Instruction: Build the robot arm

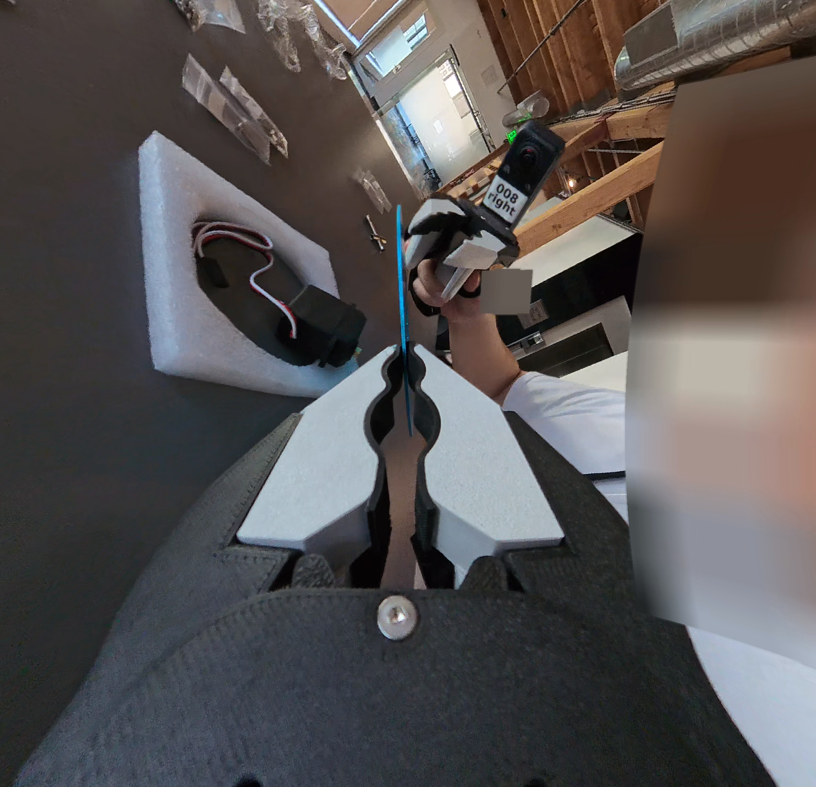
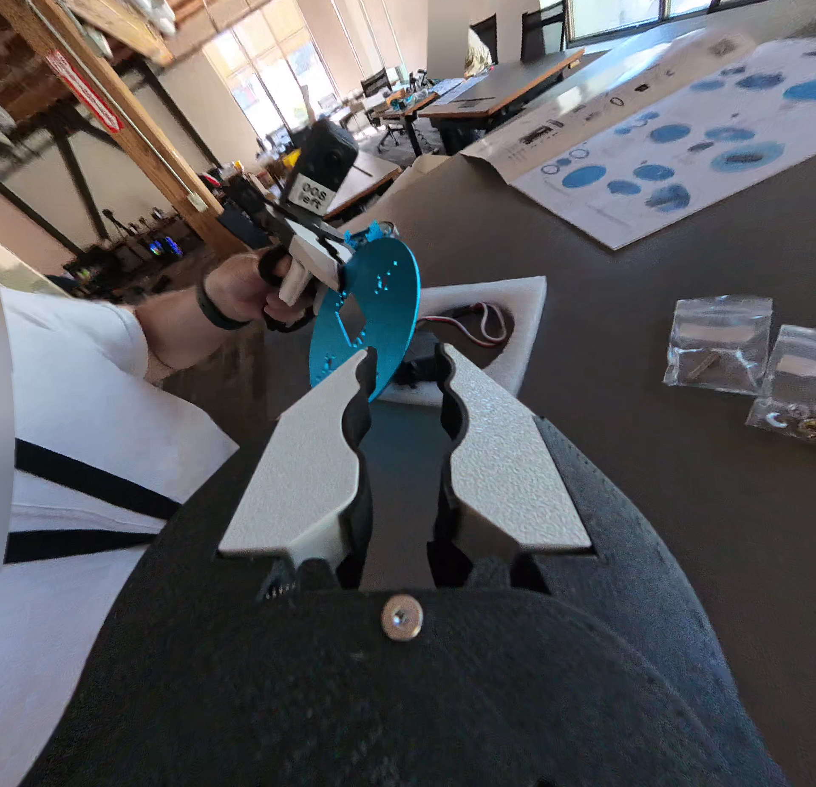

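My left gripper [image 1: 404,351] is shut on the rim of a thin blue metal disc [image 1: 402,280], seen edge-on and held upright above the dark table. In the right wrist view the disc [image 2: 379,289] shows its face, with a cut-out middle and small holes, and the left gripper [image 2: 342,260] pinches its upper left edge. My right gripper [image 2: 404,353] is open, its left finger close in front of the disc's lower edge; I cannot tell if it touches. In the left wrist view the right gripper [image 1: 413,240] is just right of the disc's far edge.
A white foam block [image 1: 176,236] on the table [image 1: 66,368] holds a black servo [image 1: 322,328] with red and white wires; the foam also shows in the right wrist view [image 2: 525,324]. Clear bags of small parts [image 2: 719,346] and a printed sheet [image 2: 662,147] lie to the right. A small metal part [image 1: 375,236] lies beyond the disc. The gap from one gripper's tips to the other's is roughly 12 cm.
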{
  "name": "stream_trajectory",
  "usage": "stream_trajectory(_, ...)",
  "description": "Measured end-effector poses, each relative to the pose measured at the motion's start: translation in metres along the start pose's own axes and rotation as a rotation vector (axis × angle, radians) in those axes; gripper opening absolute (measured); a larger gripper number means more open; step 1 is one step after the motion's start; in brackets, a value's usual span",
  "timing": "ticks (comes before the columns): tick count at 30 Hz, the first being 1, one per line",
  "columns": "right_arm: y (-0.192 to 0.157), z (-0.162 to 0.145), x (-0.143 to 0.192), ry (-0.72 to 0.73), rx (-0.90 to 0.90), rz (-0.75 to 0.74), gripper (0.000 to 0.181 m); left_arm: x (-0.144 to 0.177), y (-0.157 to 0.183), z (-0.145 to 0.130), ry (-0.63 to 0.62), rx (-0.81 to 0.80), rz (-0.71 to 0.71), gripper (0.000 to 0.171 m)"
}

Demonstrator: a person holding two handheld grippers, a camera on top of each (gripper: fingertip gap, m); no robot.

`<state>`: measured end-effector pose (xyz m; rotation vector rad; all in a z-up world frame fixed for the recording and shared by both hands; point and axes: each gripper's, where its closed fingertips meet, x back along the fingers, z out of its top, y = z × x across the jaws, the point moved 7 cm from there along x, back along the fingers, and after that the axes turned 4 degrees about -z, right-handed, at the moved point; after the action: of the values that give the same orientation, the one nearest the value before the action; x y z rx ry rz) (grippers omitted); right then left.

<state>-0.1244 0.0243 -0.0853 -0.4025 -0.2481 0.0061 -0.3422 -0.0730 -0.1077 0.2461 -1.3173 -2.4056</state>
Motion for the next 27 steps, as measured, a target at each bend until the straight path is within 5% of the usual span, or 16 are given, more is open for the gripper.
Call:
stream_trajectory(8, -0.014, -0.023, -0.024, -0.123, 0.793, -0.083, 0.044, 0.041, 0.019, -0.011, 0.074, -0.074, -0.003, 0.0)
stream_trajectory(13, -0.026, -0.029, -0.055, -0.21, 1.041, -0.081, 0.039, 0.096, 0.039, -0.008, 0.235, -0.142, 0.066, 0.001)
stream_trajectory(18, -0.021, -0.027, -0.082, -0.308, 0.962, -0.039, 0.037, 0.117, 0.047, -0.004, 0.295, -0.177, 0.085, 0.0)
stream_trajectory(27, -0.003, -0.01, -0.1, -0.447, 0.607, 0.068, 0.03, 0.108, 0.046, 0.002, 0.261, -0.192, 0.025, 0.001)
